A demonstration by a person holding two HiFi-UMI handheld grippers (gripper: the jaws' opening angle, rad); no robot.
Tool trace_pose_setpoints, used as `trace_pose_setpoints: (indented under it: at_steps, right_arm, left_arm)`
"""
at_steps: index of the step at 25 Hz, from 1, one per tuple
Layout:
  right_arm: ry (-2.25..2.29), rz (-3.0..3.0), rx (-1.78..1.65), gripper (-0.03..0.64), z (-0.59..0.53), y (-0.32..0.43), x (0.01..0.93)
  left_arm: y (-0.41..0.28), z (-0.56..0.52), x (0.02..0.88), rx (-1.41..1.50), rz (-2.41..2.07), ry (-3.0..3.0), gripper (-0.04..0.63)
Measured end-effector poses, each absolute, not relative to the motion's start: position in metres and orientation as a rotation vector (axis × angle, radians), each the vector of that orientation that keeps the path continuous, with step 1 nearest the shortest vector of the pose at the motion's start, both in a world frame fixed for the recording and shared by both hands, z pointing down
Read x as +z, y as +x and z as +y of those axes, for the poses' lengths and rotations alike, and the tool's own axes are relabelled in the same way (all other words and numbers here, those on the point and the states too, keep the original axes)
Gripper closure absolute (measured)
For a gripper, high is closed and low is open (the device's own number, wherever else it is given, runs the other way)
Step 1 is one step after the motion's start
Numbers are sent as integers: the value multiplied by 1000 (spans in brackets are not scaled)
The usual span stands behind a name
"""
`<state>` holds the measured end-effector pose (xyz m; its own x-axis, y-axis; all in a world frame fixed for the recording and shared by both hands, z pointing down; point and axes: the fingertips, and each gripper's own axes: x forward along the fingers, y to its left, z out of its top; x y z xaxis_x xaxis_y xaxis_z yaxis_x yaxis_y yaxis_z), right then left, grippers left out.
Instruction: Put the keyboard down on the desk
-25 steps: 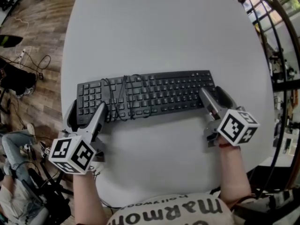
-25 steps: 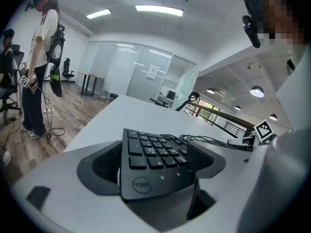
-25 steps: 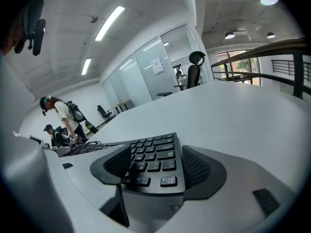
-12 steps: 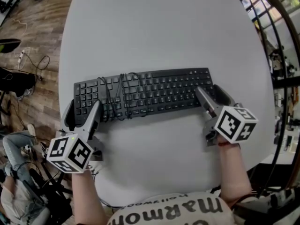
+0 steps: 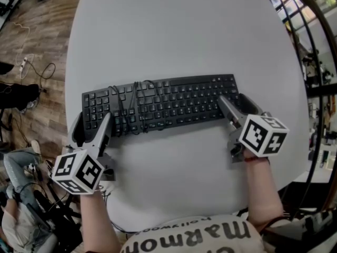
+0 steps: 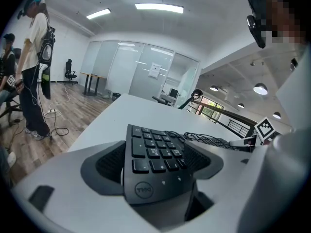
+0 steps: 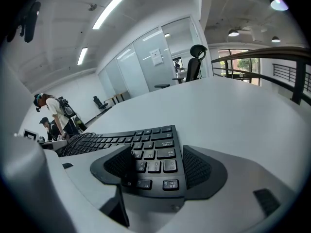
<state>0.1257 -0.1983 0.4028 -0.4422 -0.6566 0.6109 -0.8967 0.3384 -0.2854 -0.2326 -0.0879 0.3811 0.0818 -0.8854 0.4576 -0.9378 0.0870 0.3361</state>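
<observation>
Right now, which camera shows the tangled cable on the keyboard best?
The head view: the whole cable lies looped across the keyboard. The left gripper view shows a low tangle; the right gripper view, loops near its left edge.

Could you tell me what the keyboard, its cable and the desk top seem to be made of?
The keyboard looks like matte black plastic: moulded keys, dull sheen. Its cable, bundled over the keys, seems to have black rubbery sheathing, thin and limp. The desk has a smooth, pale grey matte top, perhaps laminate.
</observation>
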Motion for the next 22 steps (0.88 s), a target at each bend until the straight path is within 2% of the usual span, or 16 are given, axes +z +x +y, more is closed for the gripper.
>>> trace_pose_setpoints:
  at_steps: [22]
  right_arm:
    - [1384, -2181, 867, 278, -200, 124, 405]
  left_arm:
    - [-233, -87, 383, 132, -1798, 1813, 230]
